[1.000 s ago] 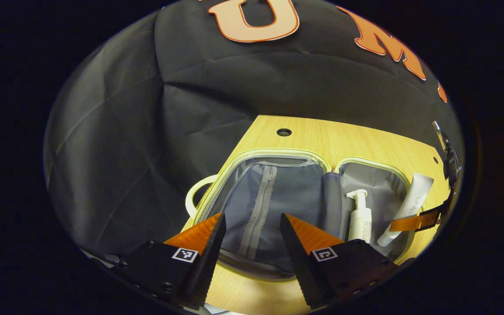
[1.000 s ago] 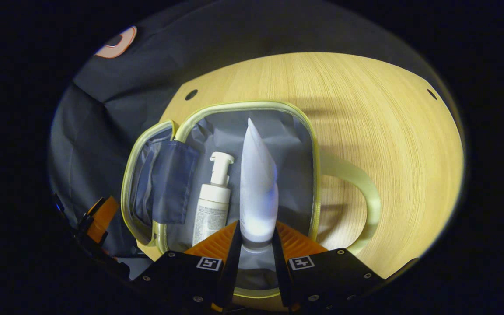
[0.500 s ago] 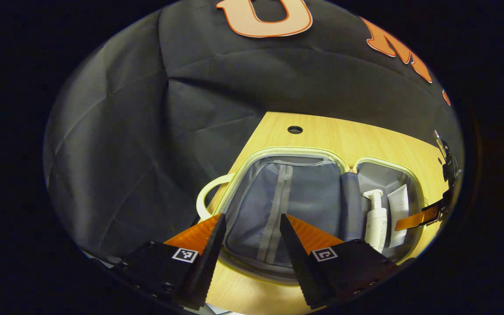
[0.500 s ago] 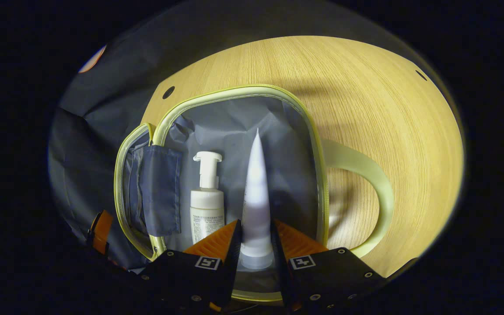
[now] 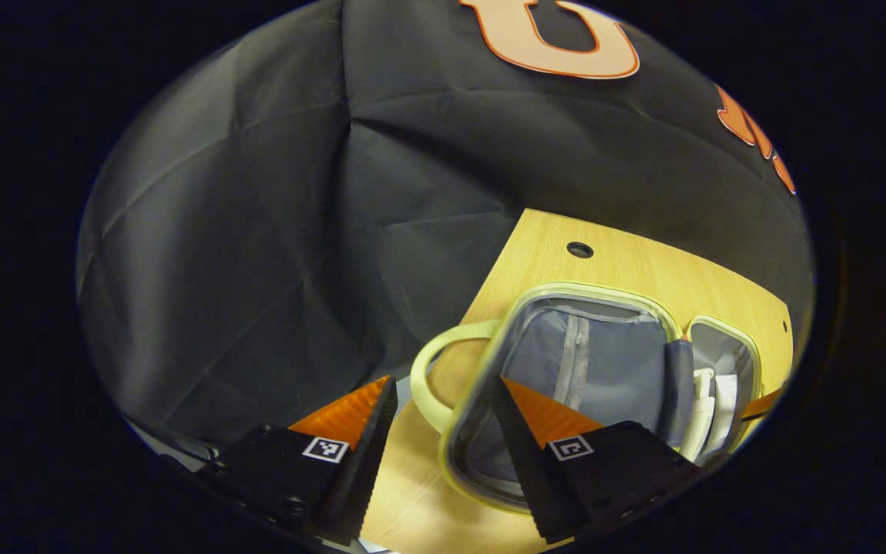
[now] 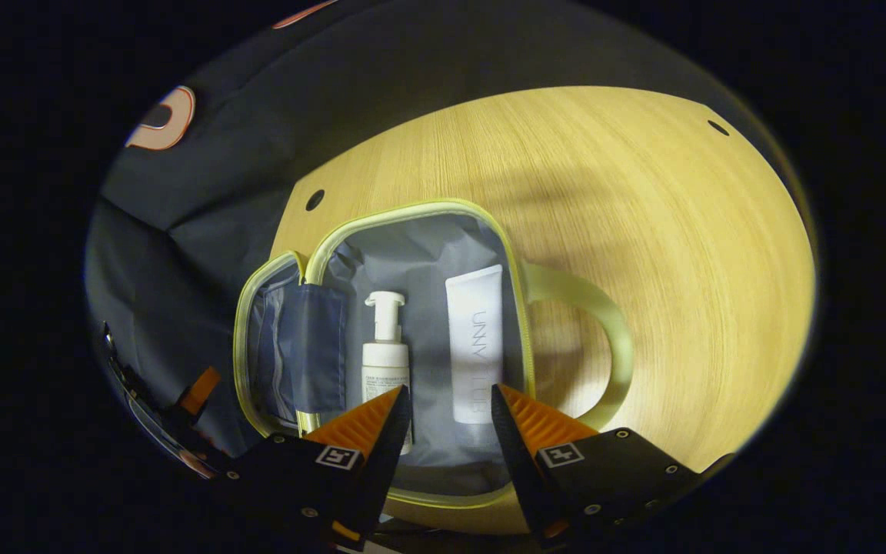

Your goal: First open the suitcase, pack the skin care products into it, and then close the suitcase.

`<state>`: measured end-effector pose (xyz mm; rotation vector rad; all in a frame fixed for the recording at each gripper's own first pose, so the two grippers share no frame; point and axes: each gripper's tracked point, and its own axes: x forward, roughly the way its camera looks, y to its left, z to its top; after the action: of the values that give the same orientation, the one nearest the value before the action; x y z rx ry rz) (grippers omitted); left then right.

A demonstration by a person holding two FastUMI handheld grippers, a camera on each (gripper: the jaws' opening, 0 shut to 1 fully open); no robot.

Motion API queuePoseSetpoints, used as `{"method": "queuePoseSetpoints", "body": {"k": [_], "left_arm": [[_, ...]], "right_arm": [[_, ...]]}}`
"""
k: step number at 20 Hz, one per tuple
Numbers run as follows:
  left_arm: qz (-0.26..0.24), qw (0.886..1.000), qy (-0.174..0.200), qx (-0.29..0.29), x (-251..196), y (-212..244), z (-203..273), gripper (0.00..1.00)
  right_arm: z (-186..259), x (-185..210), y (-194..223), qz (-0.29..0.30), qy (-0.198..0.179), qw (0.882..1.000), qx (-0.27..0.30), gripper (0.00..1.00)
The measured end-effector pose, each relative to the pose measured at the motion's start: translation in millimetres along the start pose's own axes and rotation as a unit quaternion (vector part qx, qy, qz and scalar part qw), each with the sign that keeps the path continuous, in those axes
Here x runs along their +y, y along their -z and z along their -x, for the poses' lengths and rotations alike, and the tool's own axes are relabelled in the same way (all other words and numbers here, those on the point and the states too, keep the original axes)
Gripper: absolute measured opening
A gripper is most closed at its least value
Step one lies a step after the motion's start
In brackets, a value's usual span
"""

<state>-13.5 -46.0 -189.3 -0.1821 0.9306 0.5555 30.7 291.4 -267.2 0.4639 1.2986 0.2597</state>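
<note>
Two skin care things are lying side by side in the open suitcase (image 6: 412,254): a white pump bottle (image 6: 386,355) and a white tube (image 6: 475,342). They are being kept flat on the grey lining of one half, with the bottle nearer the middle fold and the tube nearer the pale green handle (image 6: 601,338), likely so the case can be folded shut over them.

The right hand-held gripper (image 6: 451,404) is being held just above the near end of that half. Its orange fingers are spread apart and nothing is being gripped between them. The tube is lying free under the gap, so it looks as if it is being left there on purpose.

The suitcase is resting on the wooden worktop (image 6: 643,231), opened out like a book. In the left gripper view the other half (image 5: 604,369), with its grey mesh pocket and zip, is being looked at from the side. The left hand-held gripper (image 5: 443,396) is also spread wide and is holding nothing. One of its fingers is being shown in front of the rim of the zip half, near that half's own handle (image 5: 431,369). Whether it is touching the rim cannot be told, as the view is bent and dark there.

Packing seems to be done. Closing is being left as the last step, and the zip half would need lifting over the bottle and tube.
</note>
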Motion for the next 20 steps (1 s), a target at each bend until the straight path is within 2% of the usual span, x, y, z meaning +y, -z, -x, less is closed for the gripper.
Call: {"method": "queuePoseSetpoints", "body": {"k": [1, 5, 7, 9, 12, 15, 20], "left_arm": [[0.002, 1.0, 0.006, 0.011, 3, 4, -6, 0.84], [0.032, 0.998, 0.029, 0.037, 9, 13, -28, 0.81], [0.047, 0.997, 0.04, 0.042, 9, 15, -38, 0.79], [0.067, 0.995, 0.057, 0.045, 4, 16, -51, 0.81], [0.097, 0.99, 0.088, 0.048, -5, 14, -64, 0.86], [0.128, 0.985, 0.104, 0.041, -5, 9, -73, 0.87], [0.222, 0.965, 0.133, 0.037, -3, 6, -76, 0.87]], "right_arm": [[7, 0, -3, 0.005, -0.006, 1.0, -0.015, 0.72], [42, -12, -25, 0.016, -0.019, 0.995, -0.096, 0.85], [65, -19, -37, 0.012, -0.016, 0.989, -0.144, 0.91], [89, -26, -51, 0.01, -0.008, 0.981, -0.194, 0.95], [123, -35, -60, -0.008, -0.003, 0.969, -0.247, 0.96], [156, -49, -64, -0.022, 0.007, 0.959, -0.281, 0.96], [184, -70, -63, -0.038, 0.03, 0.95, -0.31, 0.95]]}}
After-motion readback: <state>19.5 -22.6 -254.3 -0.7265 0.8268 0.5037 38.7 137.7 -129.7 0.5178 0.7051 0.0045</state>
